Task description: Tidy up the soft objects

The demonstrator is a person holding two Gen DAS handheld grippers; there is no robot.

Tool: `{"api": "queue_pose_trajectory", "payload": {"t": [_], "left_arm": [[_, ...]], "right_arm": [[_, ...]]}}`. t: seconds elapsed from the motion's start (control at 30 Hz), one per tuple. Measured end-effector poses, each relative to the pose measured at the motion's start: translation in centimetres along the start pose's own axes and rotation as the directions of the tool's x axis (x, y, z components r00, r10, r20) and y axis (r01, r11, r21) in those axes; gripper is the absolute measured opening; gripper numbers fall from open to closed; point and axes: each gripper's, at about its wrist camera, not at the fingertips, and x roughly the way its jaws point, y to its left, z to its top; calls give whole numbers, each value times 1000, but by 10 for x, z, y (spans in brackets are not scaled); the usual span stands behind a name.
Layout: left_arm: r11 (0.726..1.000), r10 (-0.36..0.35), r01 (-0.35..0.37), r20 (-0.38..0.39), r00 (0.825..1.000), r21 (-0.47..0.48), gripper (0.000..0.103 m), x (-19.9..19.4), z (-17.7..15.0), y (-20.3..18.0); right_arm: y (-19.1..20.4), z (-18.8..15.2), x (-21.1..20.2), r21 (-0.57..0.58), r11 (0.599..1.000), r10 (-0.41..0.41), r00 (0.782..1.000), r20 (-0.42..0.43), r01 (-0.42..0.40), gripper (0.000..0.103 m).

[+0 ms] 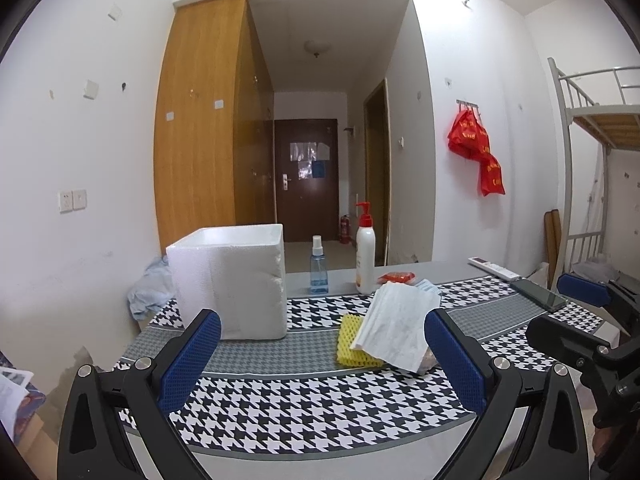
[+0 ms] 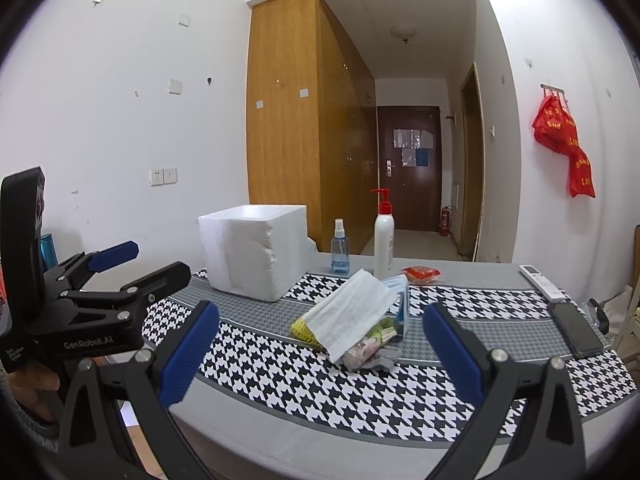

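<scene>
Left gripper (image 1: 322, 356) and right gripper (image 2: 320, 350) both wide open, empty, lower frame; white cloth (image 2: 352, 314) atop yellow foam net (image 1: 354, 344), centre frame.

Spray bottle (image 1: 319, 267) beside pump bottle (image 1: 365, 257), remote (image 2: 541, 281), phone (image 2: 576, 329), red bags (image 1: 475, 145) on wall hooks

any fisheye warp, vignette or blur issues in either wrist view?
Left wrist view: strong barrel warp bends the wardrobe; black vignette in the corners; white foam box sharp, lighting flat and even. Right wrist view: same warp and vignette; the pile of soft objects is sharp, no glare on the houndstooth table mat.
</scene>
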Motion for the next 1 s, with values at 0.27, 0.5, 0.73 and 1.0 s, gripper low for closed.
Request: {"api": "queue_pose_trajectory", "payload": {"t": [0.27,0.5,0.73,1.0], "left_arm": [[1000,15,-15,5,1000,-3,102,-1,1,3],[1000,17,-17,0,1000,-6,102,-2,1,5],[1000,19,-19,5,1000,2,102,-2,0,5],[999,36,-36,1,999,-9,102,6,3,11]], "right_arm": [[0,-1,2,3,1000,-8,1000,-5,8,103],[0,0,2,3,1000,-4,1000,-3,4,103],[1,1,3,-2,1000,-1,1000,-8,1,103],[0,5,11,-4,1000,3,1000,-14,-3,103]]}}
